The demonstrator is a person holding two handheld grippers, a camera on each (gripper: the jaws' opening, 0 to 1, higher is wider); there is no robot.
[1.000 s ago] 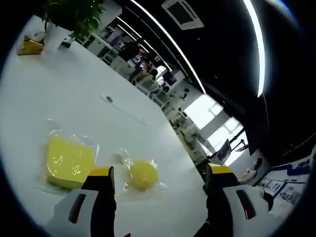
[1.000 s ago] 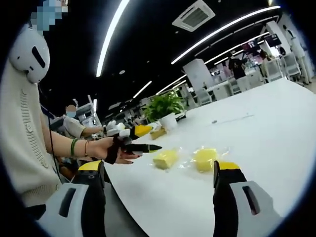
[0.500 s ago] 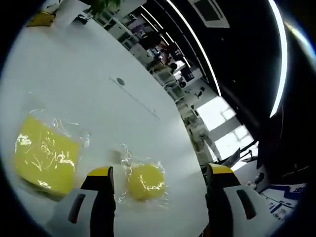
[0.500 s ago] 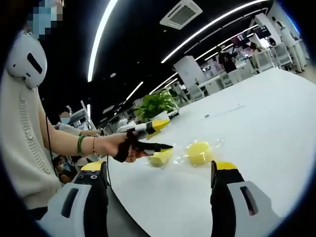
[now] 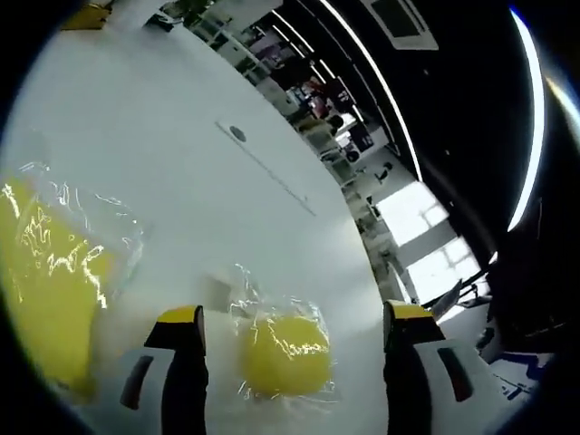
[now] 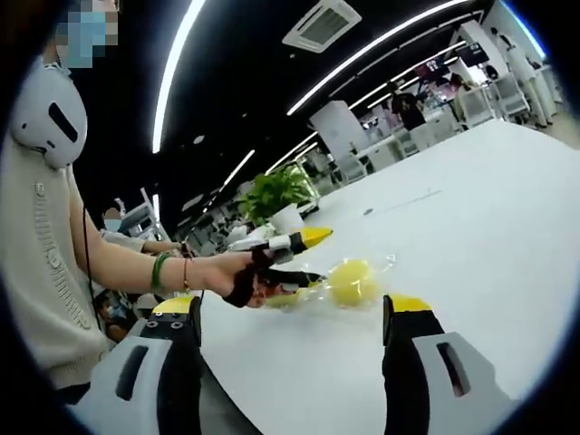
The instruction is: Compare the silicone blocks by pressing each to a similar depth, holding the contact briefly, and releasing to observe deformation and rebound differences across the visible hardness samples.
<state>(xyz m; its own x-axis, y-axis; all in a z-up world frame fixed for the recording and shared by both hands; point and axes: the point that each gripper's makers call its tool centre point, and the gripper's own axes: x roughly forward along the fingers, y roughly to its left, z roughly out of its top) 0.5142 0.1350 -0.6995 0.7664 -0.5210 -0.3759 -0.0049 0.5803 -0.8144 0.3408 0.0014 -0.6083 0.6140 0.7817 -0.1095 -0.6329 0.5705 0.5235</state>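
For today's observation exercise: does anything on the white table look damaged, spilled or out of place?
Nothing stands out. The round yellow block and the flat yellow block lie apart on the white table, each in crinkled clear wrapping, with no spill or tear visible. The left gripper is open around the round one.

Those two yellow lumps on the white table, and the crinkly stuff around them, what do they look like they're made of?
The round yellow block looks like soft matte silicone or rubber: smooth, even colour, no gloss of its own. The flatter yellow block seems the same, though blurred. The wrap around each looks like thin clear plastic film, judging by its creases and bright glints. The table appears to be a smooth white laminate, faintly sheened.
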